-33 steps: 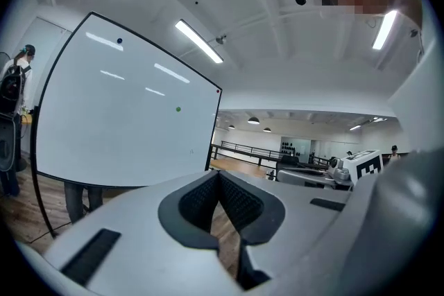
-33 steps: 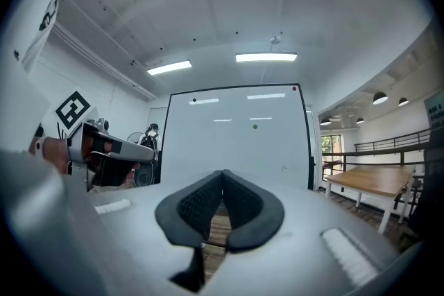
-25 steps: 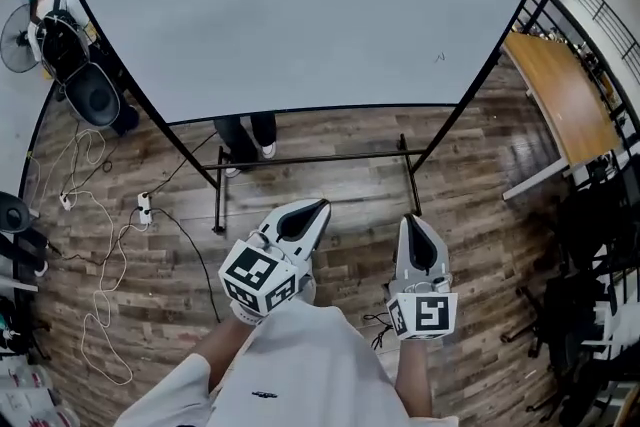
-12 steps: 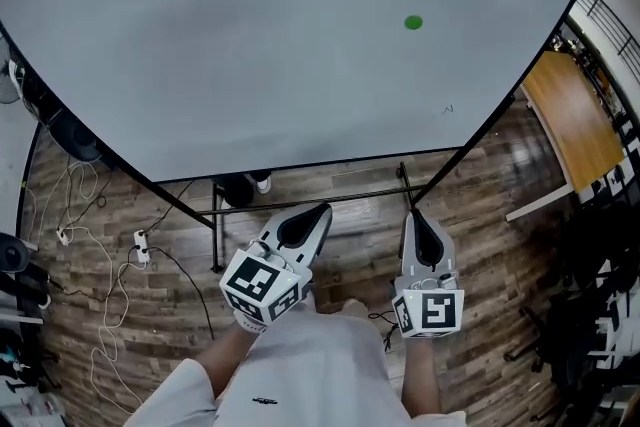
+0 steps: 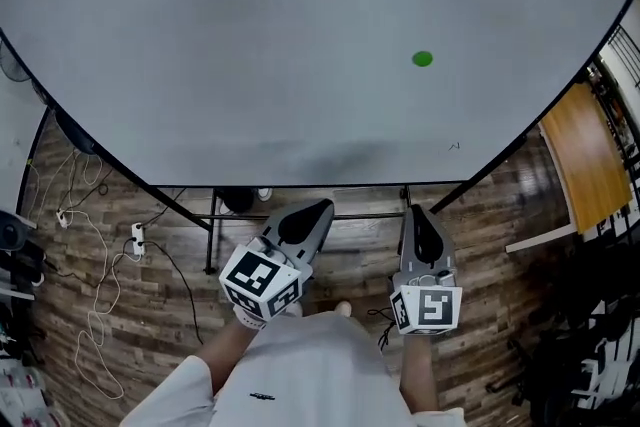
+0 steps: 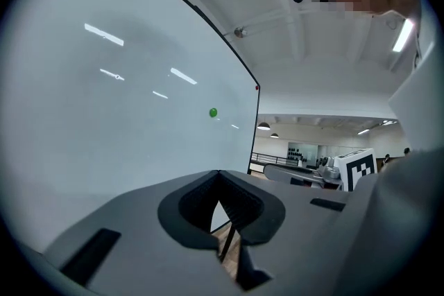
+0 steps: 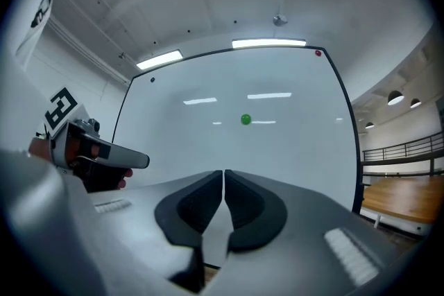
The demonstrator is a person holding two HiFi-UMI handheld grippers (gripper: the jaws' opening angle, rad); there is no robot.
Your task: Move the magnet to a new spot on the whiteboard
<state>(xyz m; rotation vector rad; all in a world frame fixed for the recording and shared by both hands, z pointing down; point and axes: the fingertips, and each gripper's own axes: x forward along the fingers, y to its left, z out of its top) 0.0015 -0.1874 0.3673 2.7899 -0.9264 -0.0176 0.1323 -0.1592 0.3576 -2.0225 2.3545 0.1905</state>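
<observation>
Whiteboard (image 5: 250, 65) ahead: green magnet (image 5: 422, 59) looks small, light, rigid and probably slick, so pinch its rim; left gripper (image 5: 322, 207) and right gripper (image 5: 415, 212) jaws closed, empty.

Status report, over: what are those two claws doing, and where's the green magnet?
Left gripper shut, empty; right gripper shut, empty. Green magnet on whiteboard, untouched. Nothing in the way.
</observation>
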